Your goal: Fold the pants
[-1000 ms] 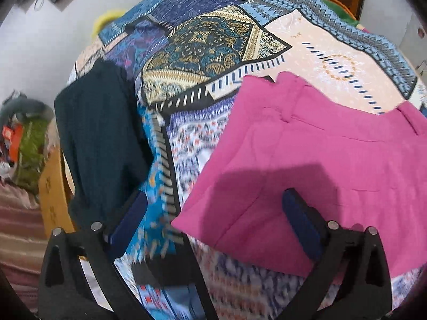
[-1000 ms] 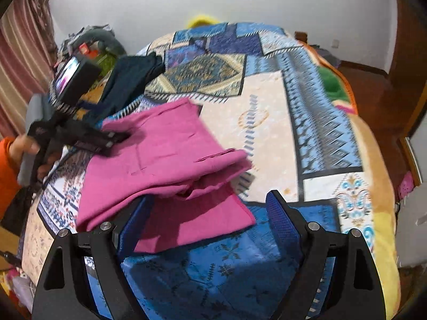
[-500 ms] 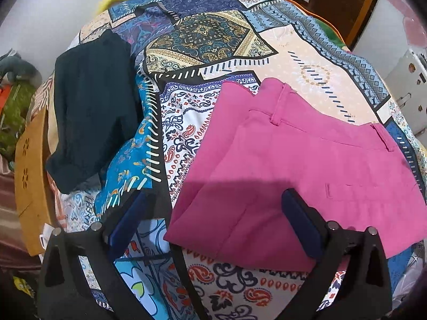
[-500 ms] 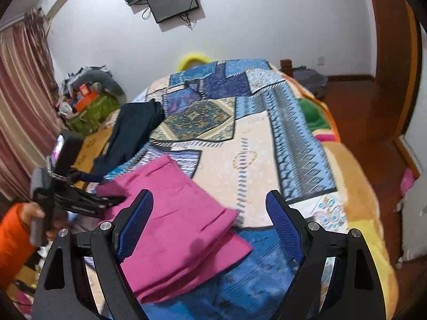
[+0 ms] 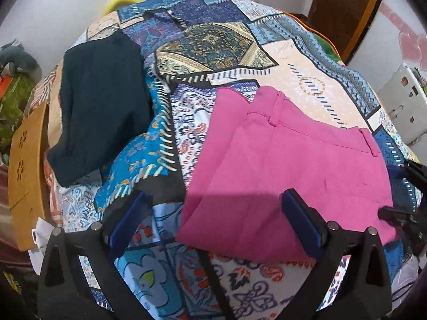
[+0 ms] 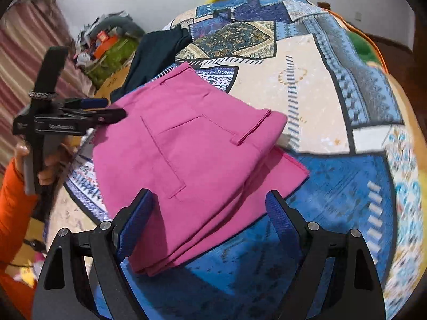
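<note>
Pink pants (image 5: 288, 160) lie folded into a flat stack on the patterned bedspread (image 5: 218, 42). They also show in the right wrist view (image 6: 192, 149), waistband and belt loops toward the far side. My left gripper (image 5: 213, 226) is open and empty, held above the near left edge of the stack. My right gripper (image 6: 208, 229) is open and empty, above the near edge of the stack. In the right wrist view the left gripper (image 6: 106, 109) hovers at the stack's left side.
A dark folded garment (image 5: 101, 106) lies on the bed to the left of the pants, also in the right wrist view (image 6: 154, 56). A wooden piece with cut-outs (image 5: 24, 176) stands by the bed's left edge. Clutter (image 6: 106, 42) lies beyond the bed.
Both grippers stayed open. The left gripper pulled back from the pants, so more of the bed shows. The right gripper rose away, then came back down over the stack's near edge.
</note>
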### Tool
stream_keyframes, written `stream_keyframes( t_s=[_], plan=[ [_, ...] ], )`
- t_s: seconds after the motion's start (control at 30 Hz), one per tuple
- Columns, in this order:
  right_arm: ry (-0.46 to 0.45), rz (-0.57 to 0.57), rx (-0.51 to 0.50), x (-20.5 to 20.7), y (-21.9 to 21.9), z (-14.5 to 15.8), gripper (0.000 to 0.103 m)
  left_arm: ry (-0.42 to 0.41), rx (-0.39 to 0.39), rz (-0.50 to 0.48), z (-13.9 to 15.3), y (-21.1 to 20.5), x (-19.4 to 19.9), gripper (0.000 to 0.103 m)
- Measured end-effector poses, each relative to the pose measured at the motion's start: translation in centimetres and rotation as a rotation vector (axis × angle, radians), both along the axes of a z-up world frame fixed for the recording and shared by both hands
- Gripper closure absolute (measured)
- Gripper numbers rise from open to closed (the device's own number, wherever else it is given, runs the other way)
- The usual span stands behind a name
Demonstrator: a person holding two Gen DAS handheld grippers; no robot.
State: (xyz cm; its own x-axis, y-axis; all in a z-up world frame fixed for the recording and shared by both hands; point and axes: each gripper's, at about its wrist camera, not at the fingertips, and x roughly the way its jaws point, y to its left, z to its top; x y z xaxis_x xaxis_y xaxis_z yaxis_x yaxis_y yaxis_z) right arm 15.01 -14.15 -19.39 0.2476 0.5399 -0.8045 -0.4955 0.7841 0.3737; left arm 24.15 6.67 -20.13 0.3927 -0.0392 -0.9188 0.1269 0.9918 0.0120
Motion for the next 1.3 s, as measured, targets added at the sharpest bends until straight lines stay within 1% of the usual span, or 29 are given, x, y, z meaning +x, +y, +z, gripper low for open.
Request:
stream_keyframes(
  t_s=[0.1, 0.17, 0.2, 0.23, 0.3, 0.37, 0.4, 0.43, 0.47, 0.5, 0.53, 0.63, 0.7, 0.77, 0.87, 1.0, 1.1, 1.17, 1.23, 1.3],
  plan=[
    [-0.062, 0.053, -0.081, 0.7, 0.8, 0.1, 0.02, -0.004, 0.017, 0.016, -0.1, 0.9, -0.2, 0.001],
    [-0.082, 0.071, -0.115, 1.5, 0.9, -0.1, 0.02, 0.008, -0.002, 0.03, -0.5, 1.6, -0.2, 0.001],
    [-0.089, 0.079, -0.131, 2.1, 1.0, -0.3, 0.022, 0.014, -0.021, 0.038, -0.7, 1.9, -0.2, 0.001],
    [-0.099, 0.08, -0.152, 2.8, 1.0, -0.5, 0.022, 0.021, -0.049, 0.045, -0.8, 2.2, -0.1, 0.001],
    [-0.116, 0.07, -0.194, 3.9, 0.6, -0.9, 0.022, 0.021, -0.071, 0.048, -0.9, 2.2, -0.1, 0.001],
    [-0.121, 0.052, -0.226, 5.1, 0.4, -1.4, 0.023, 0.006, -0.068, 0.031, -1.0, 1.6, -0.2, 0.002],
    [-0.122, 0.039, -0.238, 5.7, 0.3, -1.6, 0.024, -0.004, -0.06, 0.022, -0.9, 1.2, -0.3, 0.006],
    [-0.116, 0.028, -0.239, 6.2, 0.2, -1.7, 0.025, -0.017, -0.05, 0.009, -0.7, 0.8, -0.5, 0.012],
    [-0.105, 0.021, -0.231, 6.4, 0.1, -1.7, 0.032, -0.027, -0.043, 0.0, -0.6, 0.6, -0.6, 0.015],
    [-0.087, 0.017, -0.209, 6.6, 0.0, -1.6, 0.04, -0.037, -0.032, -0.006, -0.4, 0.4, -0.7, 0.022],
    [-0.079, 0.013, -0.195, 6.7, 0.0, -1.4, 0.043, -0.047, -0.023, -0.013, -0.2, 0.2, -0.8, 0.027],
    [-0.066, -0.003, -0.121, 6.2, -0.1, -0.7, 0.048, -0.061, -0.036, -0.015, 0.0, 0.3, -1.3, 0.038],
    [-0.053, 0.002, -0.09, 5.6, 0.2, -0.8, 0.058, -0.069, -0.039, -0.014, 0.0, 0.5, -1.6, 0.039],
    [-0.05, 0.002, -0.082, 4.9, 0.3, -1.1, 0.059, -0.081, -0.025, -0.007, 0.0, 0.5, -2.1, 0.041],
    [-0.031, -0.028, -0.064, 4.7, -0.5, -1.7, 0.059, -0.084, -0.022, 0.019, -0.1, 1.2, -2.9, 0.043],
    [-0.015, -0.063, -0.043, 4.4, -1.5, -2.1, 0.059, -0.069, -0.061, 0.045, -0.5, 2.2, -3.5, 0.043],
    [-0.026, -0.065, -0.069, 4.2, -1.8, -1.6, 0.059, -0.055, -0.048, 0.061, -0.5, 2.5, -3.3, 0.043],
    [-0.05, -0.061, -0.117, 3.9, -1.8, -1.4, 0.062, -0.05, -0.04, 0.069, -0.5, 2.9, -3.3, 0.042],
    [-0.067, -0.043, -0.153, 3.5, -1.9, -1.6, 0.062, -0.04, -0.051, 0.079, -0.6, 3.3, -3.3, 0.04],
    [-0.067, -0.041, -0.156, 3.3, -2.4, -1.5, 0.062, -0.034, -0.062, 0.082, -0.4, 3.5, -3.2, 0.041]
  ],
)
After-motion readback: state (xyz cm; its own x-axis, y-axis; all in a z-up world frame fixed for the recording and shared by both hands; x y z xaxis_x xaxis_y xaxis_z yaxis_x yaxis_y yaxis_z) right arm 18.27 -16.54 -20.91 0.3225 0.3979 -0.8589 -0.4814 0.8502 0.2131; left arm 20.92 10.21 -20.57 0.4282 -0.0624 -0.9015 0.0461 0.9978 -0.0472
